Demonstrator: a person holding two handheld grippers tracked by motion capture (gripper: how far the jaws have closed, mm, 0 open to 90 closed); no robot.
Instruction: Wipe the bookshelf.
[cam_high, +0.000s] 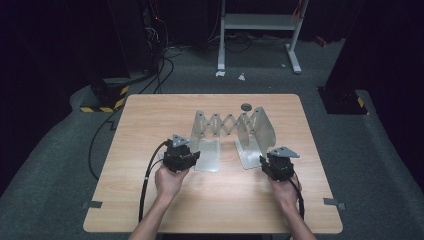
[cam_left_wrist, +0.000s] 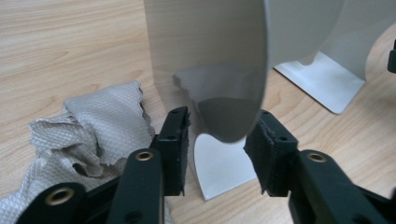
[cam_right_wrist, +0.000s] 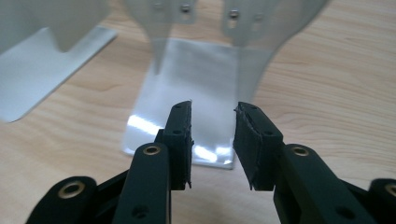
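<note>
The left gripper (cam_high: 194, 156) and right gripper (cam_high: 263, 161) sit near the table's (cam_high: 150, 200) front edge, jaws partly apart, pinching nothing. Just past them, at 12 o'clock, stands the shiny metal bookend rack (cam_high: 229, 125). A crumpled cloth (cam_left_wrist: 88, 135) lies at the left gripper's 10 o'clock.

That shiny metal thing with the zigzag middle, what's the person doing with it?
A person works at a wooden table with an expandable metal bookend rack, its two end plates joined by a scissor lattice. The left hand-held gripper sits at the left end plate, jaws open around its edge without pressing. The right hand-held gripper is open over the right base plate. A crumpled cloth lies beside the left one.
</note>
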